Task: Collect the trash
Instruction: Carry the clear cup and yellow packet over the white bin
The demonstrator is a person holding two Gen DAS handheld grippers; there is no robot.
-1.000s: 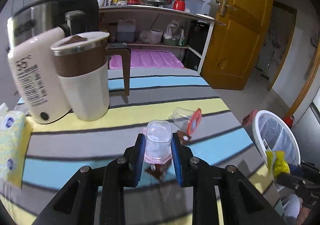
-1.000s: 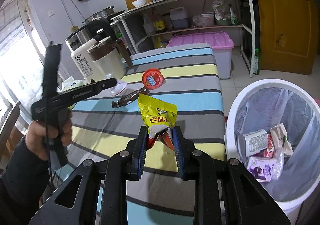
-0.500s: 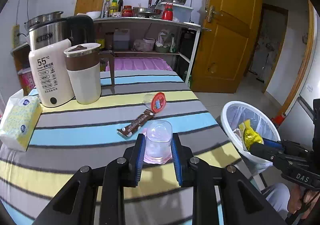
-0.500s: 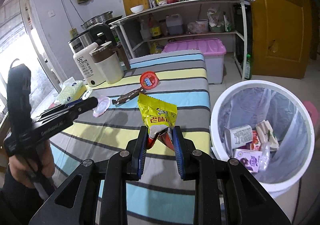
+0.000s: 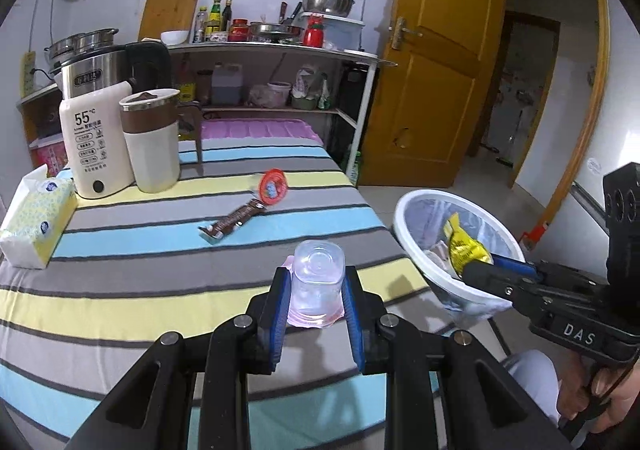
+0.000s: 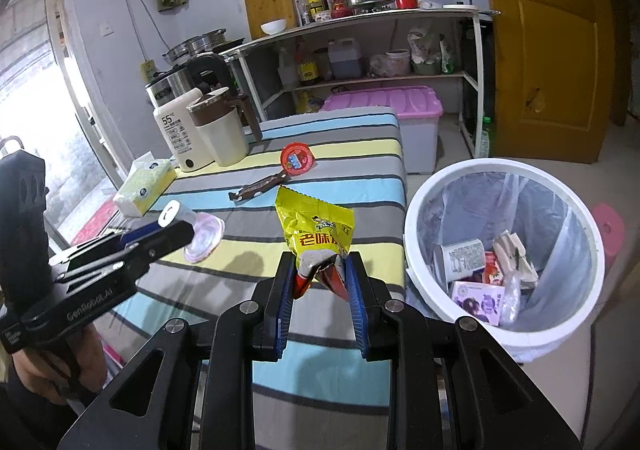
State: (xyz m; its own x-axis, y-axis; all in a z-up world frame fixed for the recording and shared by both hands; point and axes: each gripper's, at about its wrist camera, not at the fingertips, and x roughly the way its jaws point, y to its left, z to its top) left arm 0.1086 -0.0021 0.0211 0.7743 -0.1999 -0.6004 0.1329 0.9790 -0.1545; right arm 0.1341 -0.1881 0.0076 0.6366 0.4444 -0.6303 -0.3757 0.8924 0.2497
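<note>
My left gripper (image 5: 316, 282) is shut on a clear plastic cup (image 5: 317, 274) with a pink rim, held above the striped table's right side. It also shows in the right wrist view (image 6: 192, 230). My right gripper (image 6: 320, 274) is shut on a yellow snack bag (image 6: 316, 226), held by the table edge next to the white trash bin (image 6: 416, 209); in the left wrist view the bag (image 5: 464, 250) hangs over the bin (image 5: 412, 254). A brown wrapper (image 5: 234, 217) and a red-lidded cup (image 5: 272, 185) lie on the table.
A white kettle (image 5: 94, 149), a cream mug (image 5: 152, 141) and a tissue pack (image 5: 36, 213) stand at the table's left. The bin holds several pieces of trash (image 6: 480, 278). A shelf (image 5: 280, 45), pink box (image 6: 388, 101) and yellow door (image 5: 436, 81) are behind.
Both grippers have drawn back from the table and up. The left has carried the clear cup away from the wrapper toward the bin side. The right has brought the yellow bag closer to the bin.
</note>
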